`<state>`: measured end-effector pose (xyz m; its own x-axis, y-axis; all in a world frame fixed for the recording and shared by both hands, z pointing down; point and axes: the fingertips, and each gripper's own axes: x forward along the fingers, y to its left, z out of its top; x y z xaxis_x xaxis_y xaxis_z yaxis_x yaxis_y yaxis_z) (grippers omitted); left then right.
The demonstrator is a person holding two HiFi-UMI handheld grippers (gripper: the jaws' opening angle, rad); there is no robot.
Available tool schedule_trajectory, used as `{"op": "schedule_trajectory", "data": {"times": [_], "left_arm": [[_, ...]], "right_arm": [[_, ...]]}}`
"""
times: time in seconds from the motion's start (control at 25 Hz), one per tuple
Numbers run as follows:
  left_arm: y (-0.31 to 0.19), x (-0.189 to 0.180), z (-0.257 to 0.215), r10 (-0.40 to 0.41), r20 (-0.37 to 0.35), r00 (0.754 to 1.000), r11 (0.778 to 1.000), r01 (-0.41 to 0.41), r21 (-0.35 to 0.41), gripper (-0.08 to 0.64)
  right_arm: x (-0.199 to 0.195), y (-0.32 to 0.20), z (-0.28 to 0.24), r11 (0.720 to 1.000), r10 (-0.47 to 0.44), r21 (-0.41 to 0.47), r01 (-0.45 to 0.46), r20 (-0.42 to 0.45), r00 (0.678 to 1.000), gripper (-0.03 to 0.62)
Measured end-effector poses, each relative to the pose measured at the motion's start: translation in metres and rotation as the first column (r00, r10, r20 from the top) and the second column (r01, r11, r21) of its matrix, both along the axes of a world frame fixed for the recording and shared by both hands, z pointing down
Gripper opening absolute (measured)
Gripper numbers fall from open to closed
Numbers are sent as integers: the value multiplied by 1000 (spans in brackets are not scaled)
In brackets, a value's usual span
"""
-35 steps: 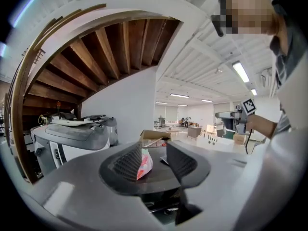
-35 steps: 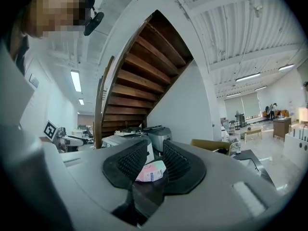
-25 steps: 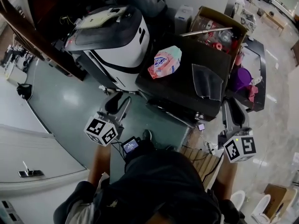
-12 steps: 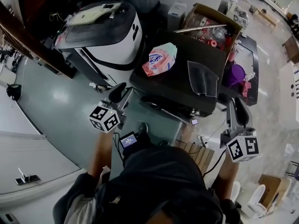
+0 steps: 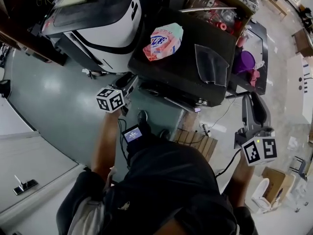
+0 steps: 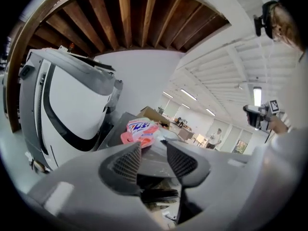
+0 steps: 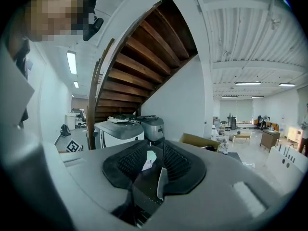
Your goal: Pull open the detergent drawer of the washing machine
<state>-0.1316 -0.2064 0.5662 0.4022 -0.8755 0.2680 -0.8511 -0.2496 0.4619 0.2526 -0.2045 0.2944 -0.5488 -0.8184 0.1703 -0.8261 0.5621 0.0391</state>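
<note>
The washing machine (image 5: 183, 65) is a dark box with a flat black top, seen from above in the head view. Its front panel (image 5: 168, 98) runs along the near edge, and I cannot pick out the drawer on it. My left gripper (image 5: 129, 81) sits at the machine's front left corner, jaws shut with nothing between them. In the left gripper view the left gripper (image 6: 153, 147) points over the machine's top edge at the pink detergent bag (image 6: 139, 130). My right gripper (image 5: 255, 101) hangs to the right of the machine, apart from it, jaws together and empty.
The pink detergent bag (image 5: 162, 40) lies on the machine's top. A white and black appliance (image 5: 98, 28) stands close on the left. An open cardboard box (image 5: 220, 4) and a purple item (image 5: 244, 62) are behind and right. A wooden pallet (image 5: 195, 142) lies on the floor in front.
My left gripper has dropped and moved forward to the machine's front left corner. The right gripper has stayed beside the machine's right end.
</note>
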Motion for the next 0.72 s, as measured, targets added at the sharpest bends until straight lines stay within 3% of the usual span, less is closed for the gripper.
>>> {"op": "schedule_trajectory", "data": {"times": [0.32,0.72], "left_arm": [[-14,-6,101,1,-122,993,992,-16,-128,208],[-23,-15,191,-7,-284,959,978,-54,-204,324]], "right_arm": [[-9,0,13,999,-4,-43,1,-78,997,81],[-29,-2,35,995,-11,-97,-3,-146,989,81]]}}
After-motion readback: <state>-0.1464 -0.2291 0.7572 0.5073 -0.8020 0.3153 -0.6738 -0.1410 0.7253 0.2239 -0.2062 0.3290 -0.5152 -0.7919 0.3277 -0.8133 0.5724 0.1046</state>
